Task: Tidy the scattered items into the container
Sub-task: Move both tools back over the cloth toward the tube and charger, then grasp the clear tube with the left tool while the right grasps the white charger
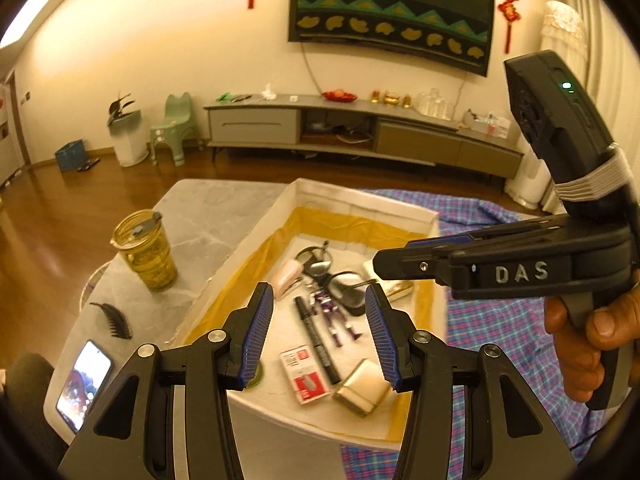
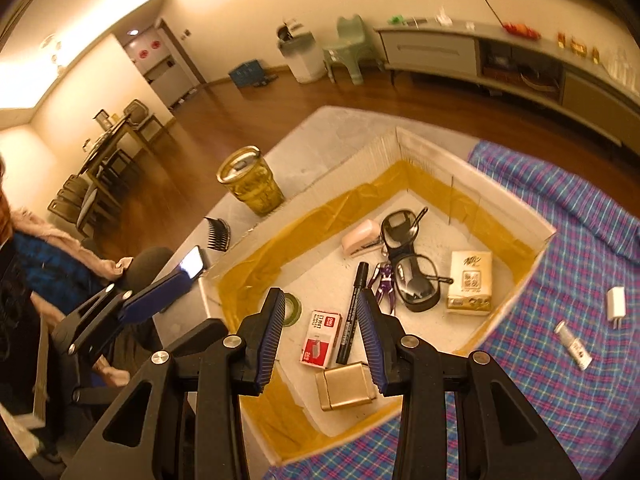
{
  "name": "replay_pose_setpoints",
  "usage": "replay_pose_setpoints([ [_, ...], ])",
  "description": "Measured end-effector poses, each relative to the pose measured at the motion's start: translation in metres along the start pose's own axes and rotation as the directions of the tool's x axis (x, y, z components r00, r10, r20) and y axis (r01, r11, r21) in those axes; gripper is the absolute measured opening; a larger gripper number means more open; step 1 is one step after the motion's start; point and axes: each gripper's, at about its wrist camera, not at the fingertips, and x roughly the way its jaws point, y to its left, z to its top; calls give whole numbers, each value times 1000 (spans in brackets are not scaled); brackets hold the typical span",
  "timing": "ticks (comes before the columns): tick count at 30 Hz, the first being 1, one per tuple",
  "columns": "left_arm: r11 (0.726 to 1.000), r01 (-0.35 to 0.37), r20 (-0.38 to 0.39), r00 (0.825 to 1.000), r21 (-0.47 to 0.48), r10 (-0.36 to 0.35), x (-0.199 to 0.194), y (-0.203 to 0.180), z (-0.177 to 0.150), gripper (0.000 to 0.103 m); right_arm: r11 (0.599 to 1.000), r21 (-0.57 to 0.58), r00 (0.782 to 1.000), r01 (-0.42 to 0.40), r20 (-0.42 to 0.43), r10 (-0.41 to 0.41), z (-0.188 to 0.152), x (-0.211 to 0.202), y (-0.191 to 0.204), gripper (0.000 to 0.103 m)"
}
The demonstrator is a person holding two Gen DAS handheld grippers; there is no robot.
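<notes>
Living room desk, white box (image 2: 472,184) nearly full

Both my hand-held grippers hang over the box with jaws apart and nothing in them: left hand-held gripper (image 1: 319,330), right hand-held gripper (image 2: 321,334). Inside I see a marker (image 2: 352,312), staple box (image 2: 320,338), gold case (image 2: 346,386), purple figure (image 2: 384,284), glasses case (image 2: 412,272), tissue pack (image 2: 470,282) and pink stapler (image 2: 360,238). Out on the plaid cloth (image 2: 560,392), well apart from the box, lie a white charger (image 2: 616,304) and a small tube (image 2: 574,344)
</notes>
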Motion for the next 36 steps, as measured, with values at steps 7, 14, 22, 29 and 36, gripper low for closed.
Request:
replay_pose_setpoints([
  [7,995,81,-20,997,55,-80,4,-37,-1,51,1000,-10,997,-13,73,14,-23,-43,-23,40],
  [14,972,222,-57,974,74,-219,11,-77,0,51,1000,21,993,-23,118,20,-51,-82,-72,40],
  [22,939,316,-128,945,132,-300,39,-138,-6,51,996,92,985,22,169,-37,-85,-121,-141,40],
  [29,929,359,-202,920,89,-336,84,-183,-12,51,974,194,979,116,142,-145,-100,-117,-209,40],
  [36,929,365,-250,896,-59,-368,142,-208,-10,54,946,196,958,260,72,-278,-92,-86,-263,42],
])
